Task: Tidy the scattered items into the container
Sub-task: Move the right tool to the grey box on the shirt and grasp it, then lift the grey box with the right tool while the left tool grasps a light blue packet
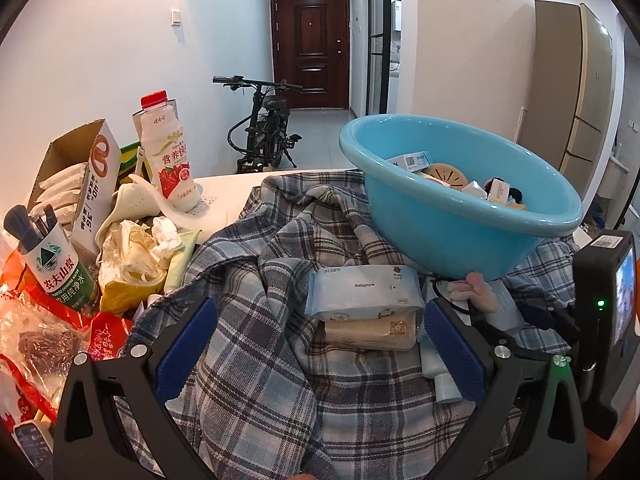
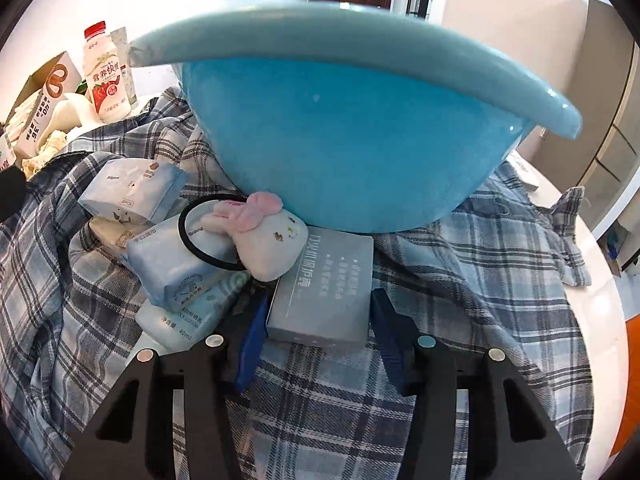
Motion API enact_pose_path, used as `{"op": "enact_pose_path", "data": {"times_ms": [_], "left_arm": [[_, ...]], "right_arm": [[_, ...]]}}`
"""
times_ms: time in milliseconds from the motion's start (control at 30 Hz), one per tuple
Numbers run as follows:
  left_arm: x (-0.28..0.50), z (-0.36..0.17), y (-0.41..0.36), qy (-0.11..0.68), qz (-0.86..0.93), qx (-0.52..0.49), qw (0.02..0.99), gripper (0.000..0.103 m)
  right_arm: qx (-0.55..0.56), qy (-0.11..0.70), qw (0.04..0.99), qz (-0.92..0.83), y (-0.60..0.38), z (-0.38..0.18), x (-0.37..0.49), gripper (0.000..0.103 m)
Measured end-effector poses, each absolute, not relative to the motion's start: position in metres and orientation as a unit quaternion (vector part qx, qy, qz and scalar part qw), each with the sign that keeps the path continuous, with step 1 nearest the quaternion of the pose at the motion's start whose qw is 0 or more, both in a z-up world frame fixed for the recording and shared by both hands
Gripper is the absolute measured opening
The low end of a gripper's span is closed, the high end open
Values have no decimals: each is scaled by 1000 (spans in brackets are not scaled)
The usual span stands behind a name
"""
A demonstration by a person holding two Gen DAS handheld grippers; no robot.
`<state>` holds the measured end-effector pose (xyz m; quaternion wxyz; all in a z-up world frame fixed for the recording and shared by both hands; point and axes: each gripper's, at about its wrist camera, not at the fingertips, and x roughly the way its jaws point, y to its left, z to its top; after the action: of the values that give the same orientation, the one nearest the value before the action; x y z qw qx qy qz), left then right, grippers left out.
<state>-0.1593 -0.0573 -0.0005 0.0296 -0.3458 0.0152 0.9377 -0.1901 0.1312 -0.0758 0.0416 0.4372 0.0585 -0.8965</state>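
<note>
A blue plastic basin (image 1: 460,216) sits on a plaid shirt (image 1: 256,280) and holds several small items. It fills the upper right wrist view (image 2: 352,136). My left gripper (image 1: 320,344) is open above the shirt, with a Babycare wipes pack (image 1: 364,292) and a beige packet (image 1: 372,334) between its fingers. My right gripper (image 2: 320,332) has its fingers on both sides of a grey box (image 2: 324,296) lying at the basin's foot. A plush bunny hair tie (image 2: 260,236) rests on wipes packs (image 2: 176,264) left of the box.
Left of the shirt stand a milk bottle (image 1: 170,152), an open carton (image 1: 80,176), a cup of brushes (image 1: 52,260), crumpled tissue (image 1: 132,248) and red snack bags (image 1: 36,336). The round white table edge (image 2: 600,272) curves at the right. A bicycle (image 1: 264,128) stands beyond.
</note>
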Motion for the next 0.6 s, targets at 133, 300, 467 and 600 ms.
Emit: {"op": "enact_pose_path", "data": {"times_ms": [133, 300, 467, 600], "left_arm": [[-160, -1, -56, 15, 938, -345, 31, 103], [-159, -2, -55, 13, 937, -346, 34, 103], [-160, -4, -55, 13, 937, -348, 33, 103], [-160, -5, -55, 13, 936, -349, 35, 103]], "right_arm": [[434, 51, 46, -898, 138, -72, -184, 50], [422, 45, 49, -904, 146, -59, -170, 50], [412, 39, 53, -909, 151, -51, -161, 49], [411, 38, 58, -909, 150, -44, -157, 49]]}}
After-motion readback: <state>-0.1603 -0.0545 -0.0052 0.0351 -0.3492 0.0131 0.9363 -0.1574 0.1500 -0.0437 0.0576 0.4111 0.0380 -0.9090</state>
